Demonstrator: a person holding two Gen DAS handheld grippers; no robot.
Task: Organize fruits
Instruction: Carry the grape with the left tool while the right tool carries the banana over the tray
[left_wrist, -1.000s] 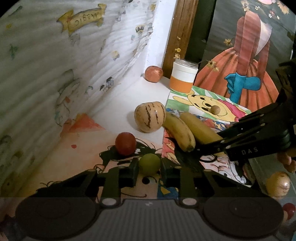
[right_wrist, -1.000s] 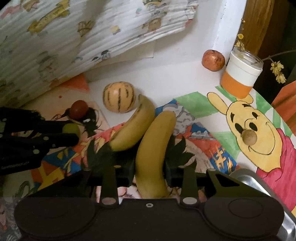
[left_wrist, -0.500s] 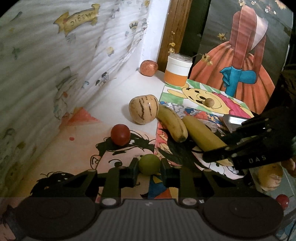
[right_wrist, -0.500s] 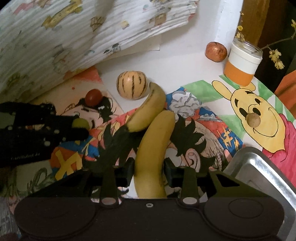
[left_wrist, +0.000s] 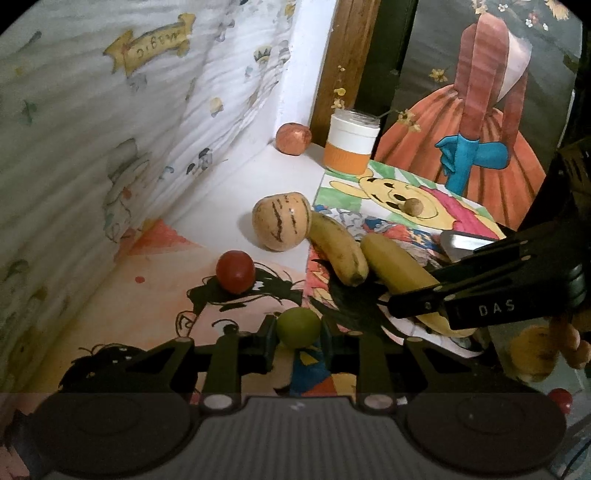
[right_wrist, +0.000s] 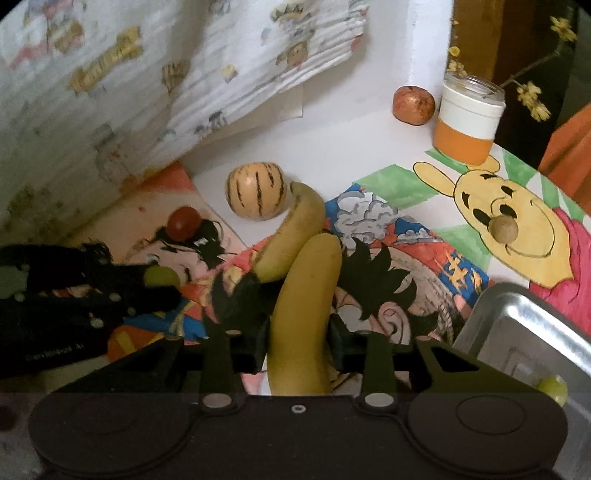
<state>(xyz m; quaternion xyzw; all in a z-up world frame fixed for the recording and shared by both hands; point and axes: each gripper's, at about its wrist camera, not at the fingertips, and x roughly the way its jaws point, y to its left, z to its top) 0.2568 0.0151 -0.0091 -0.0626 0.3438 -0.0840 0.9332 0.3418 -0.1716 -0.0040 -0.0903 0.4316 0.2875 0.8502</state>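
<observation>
While both grippers grip fruit, the metal tray (right_wrist: 524, 332) waits at the right.

Closed tight, the left gripper (left_wrist: 298, 328) pinches a small green fruit (left_wrist: 298, 326) over the cartoon mat; the right gripper (right_wrist: 298, 339), jaws closing, clamps a banana (right_wrist: 306, 302) touching a second banana (right_wrist: 291, 232) beside the striped melon (right_wrist: 256, 192).

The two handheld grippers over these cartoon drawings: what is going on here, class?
A person is sorting fruit. The left gripper is shut on a small round green fruit. The right gripper is closing on a long yellow banana, beside a second banana. A metal tray sits at the right.
</observation>
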